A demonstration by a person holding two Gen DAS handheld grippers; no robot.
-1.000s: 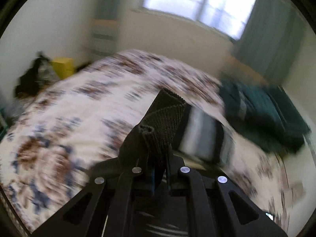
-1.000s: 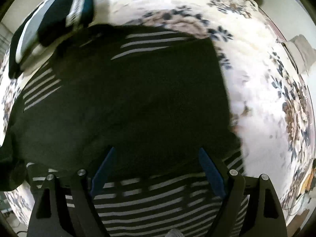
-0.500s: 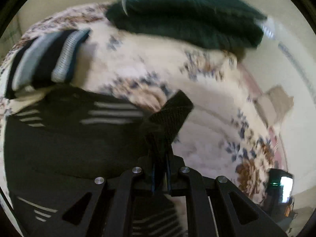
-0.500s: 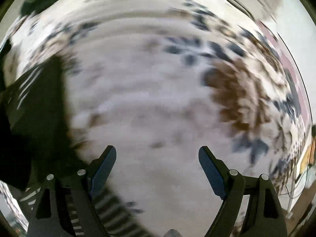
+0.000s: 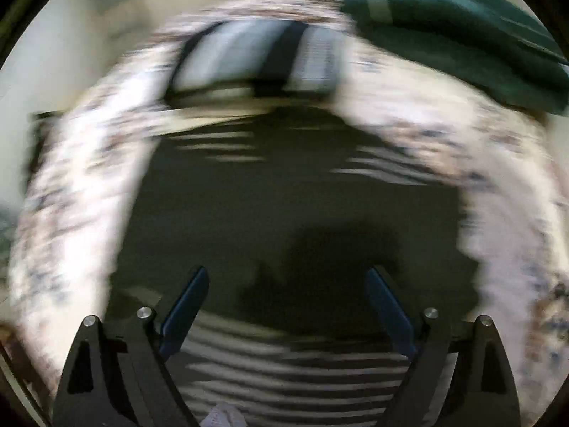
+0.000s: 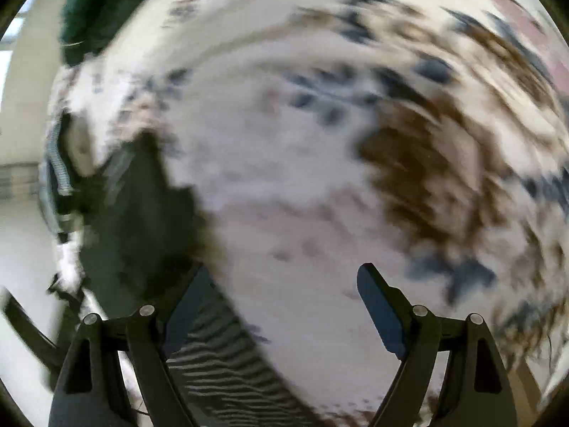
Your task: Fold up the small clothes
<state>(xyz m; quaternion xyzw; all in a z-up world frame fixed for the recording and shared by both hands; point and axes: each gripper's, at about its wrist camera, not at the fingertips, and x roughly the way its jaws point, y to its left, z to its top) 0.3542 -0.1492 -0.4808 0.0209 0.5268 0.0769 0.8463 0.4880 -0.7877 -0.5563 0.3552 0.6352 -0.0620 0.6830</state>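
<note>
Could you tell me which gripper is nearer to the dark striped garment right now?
Left. The left gripper hangs open directly over the dark striped garment; the right gripper faces mostly bedspread, garment at its left edge.

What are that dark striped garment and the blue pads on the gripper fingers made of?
The dark striped garment looks like soft matte knit fabric: it lies limp, with pale woven-looking stripes, though blur hides the weave. The blue pads look like smooth rubber or plastic; which one is unclear.
</note>
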